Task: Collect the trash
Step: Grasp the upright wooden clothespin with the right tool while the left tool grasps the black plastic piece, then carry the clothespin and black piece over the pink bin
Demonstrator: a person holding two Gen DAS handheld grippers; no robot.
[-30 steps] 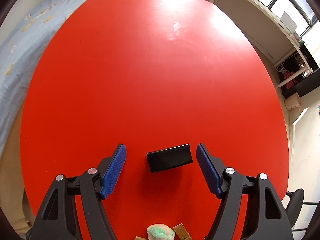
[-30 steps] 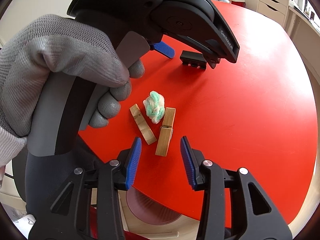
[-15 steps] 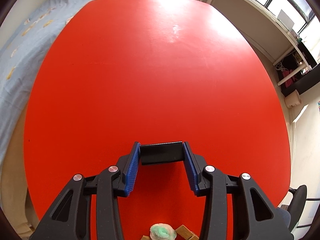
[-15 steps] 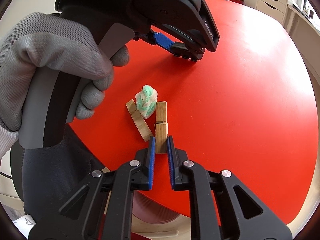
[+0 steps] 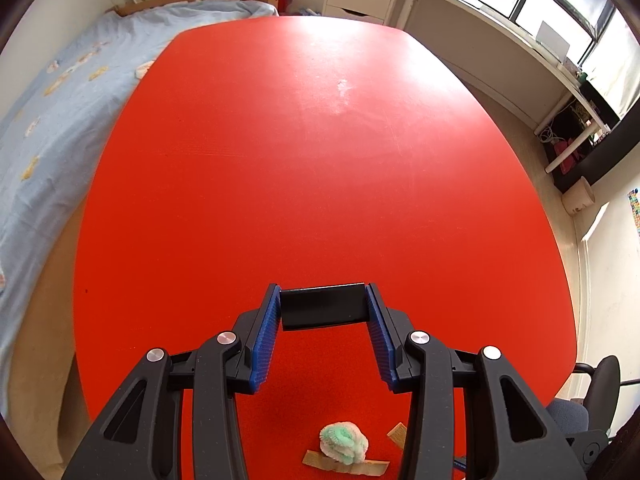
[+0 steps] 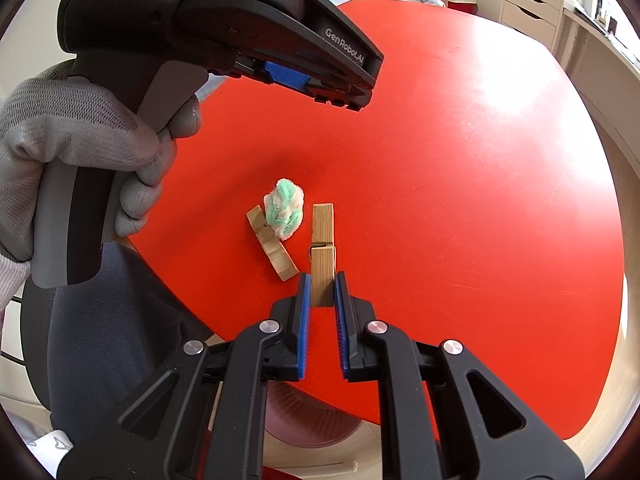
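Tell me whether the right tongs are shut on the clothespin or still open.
Shut on it. The right tongs have just closed: both blue pads press the near end of the wooden clothespin, which lies on the red table.

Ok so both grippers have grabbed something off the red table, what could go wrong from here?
1. The right gripper pinches only the near end of the wooden clothespin; it may pivot or slip when lifted.
2. The left gripper holds the black block right at its fingers' tips, so a tilt could drop it.
3. The green-and-white fluffy wad and second clothespin lie close by; swinging the held clothespin could knock them.
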